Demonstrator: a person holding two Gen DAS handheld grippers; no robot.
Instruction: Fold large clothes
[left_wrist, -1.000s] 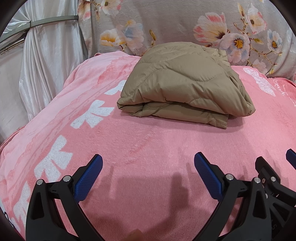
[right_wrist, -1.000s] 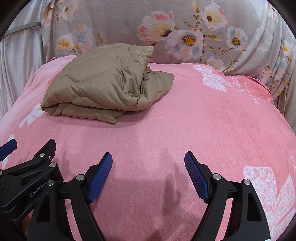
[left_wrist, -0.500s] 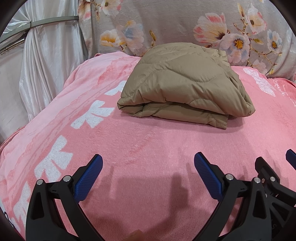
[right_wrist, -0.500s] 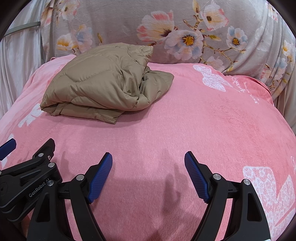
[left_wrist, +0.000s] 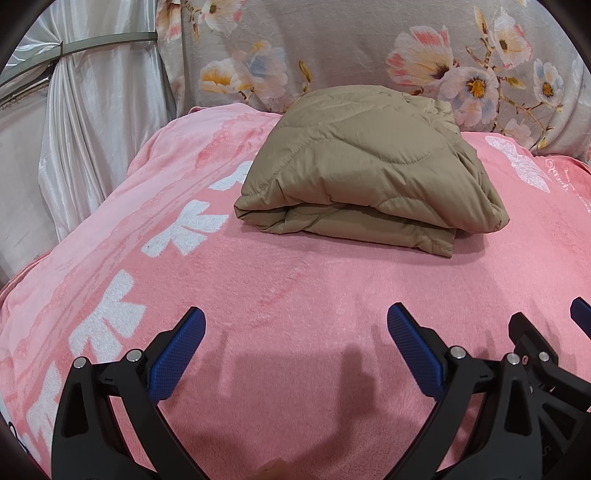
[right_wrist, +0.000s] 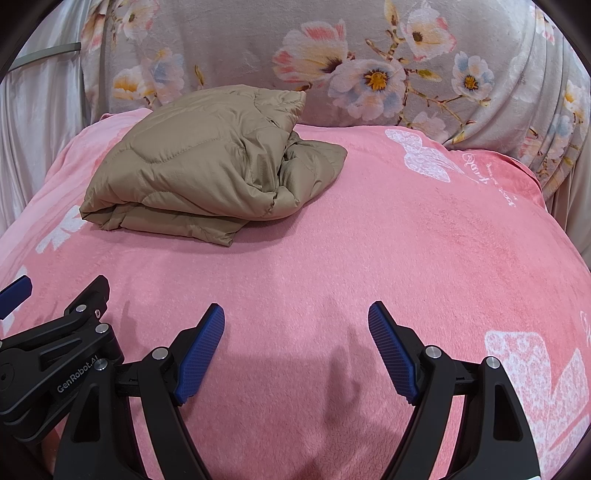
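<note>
A tan quilted jacket (left_wrist: 369, 173) lies folded into a thick bundle on the far part of a pink blanket (left_wrist: 295, 291). In the right wrist view the same jacket (right_wrist: 207, 166) sits at the upper left, with a loose flap sticking out to its right. My left gripper (left_wrist: 295, 321) hovers over bare blanket well short of the jacket, its blue pads wide apart and nothing between them. My right gripper (right_wrist: 295, 314) stands beside it, also open and empty. Part of each gripper shows at the edge of the other's view.
A grey floral cover (right_wrist: 388, 55) rises behind the blanket. A white satin curtain (left_wrist: 74, 129) hangs at the left past the blanket's edge. The pink blanket (right_wrist: 406, 240) with white butterfly prints (right_wrist: 424, 155) stretches to the right of the jacket.
</note>
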